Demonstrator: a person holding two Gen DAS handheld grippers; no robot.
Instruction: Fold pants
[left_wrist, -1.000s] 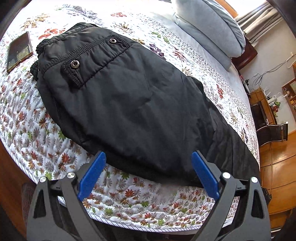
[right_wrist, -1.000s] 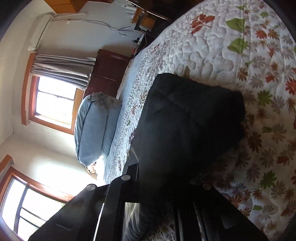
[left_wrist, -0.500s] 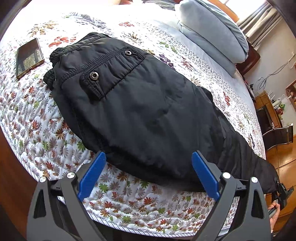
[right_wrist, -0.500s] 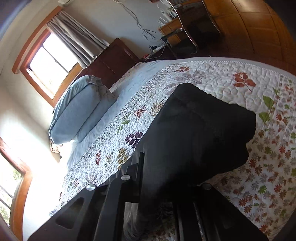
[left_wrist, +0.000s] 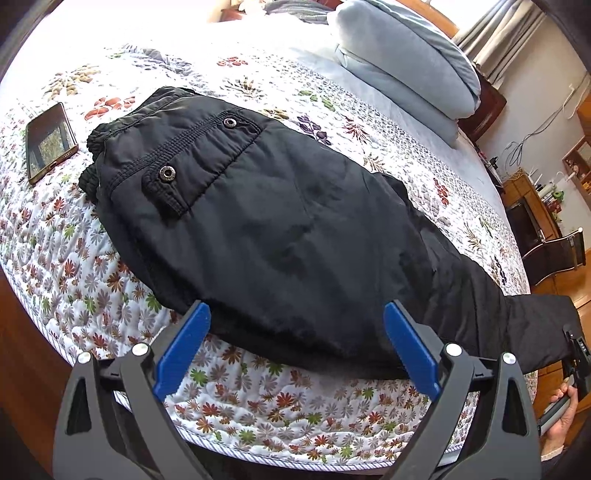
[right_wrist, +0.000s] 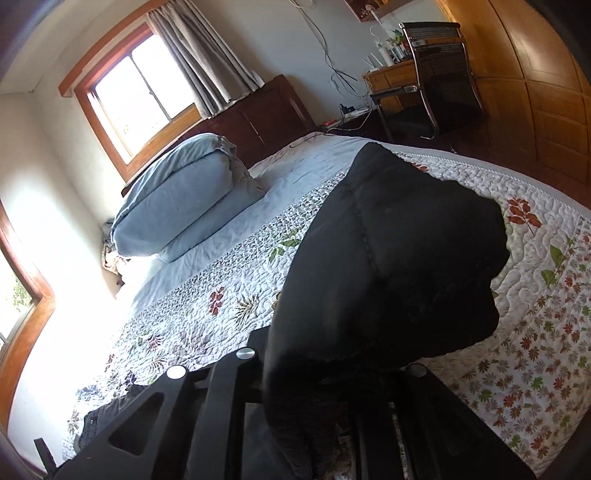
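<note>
Black padded pants (left_wrist: 280, 229) lie lengthwise on the floral quilt (left_wrist: 258, 413), waistband with two snap buttons at the upper left, legs running off to the right. My left gripper (left_wrist: 295, 332) is open with blue pads, hovering at the near edge of the pants, holding nothing. My right gripper (right_wrist: 328, 376) is shut on the leg end of the pants (right_wrist: 391, 258) and lifts it off the bed; its fingers are hidden by the cloth. It also shows at the right edge of the left wrist view (left_wrist: 572, 354), gripping the cuff.
A phone (left_wrist: 50, 140) lies on the quilt left of the waistband. A folded blue duvet (left_wrist: 406, 62) sits at the head of the bed. A chair (right_wrist: 436, 77) and desk stand beyond the bed. The bed's near edge runs below my left gripper.
The right gripper has raised the leg end and swung it up, its view levelling out. The left gripper has drawn back slightly, so the pants look farther away.
</note>
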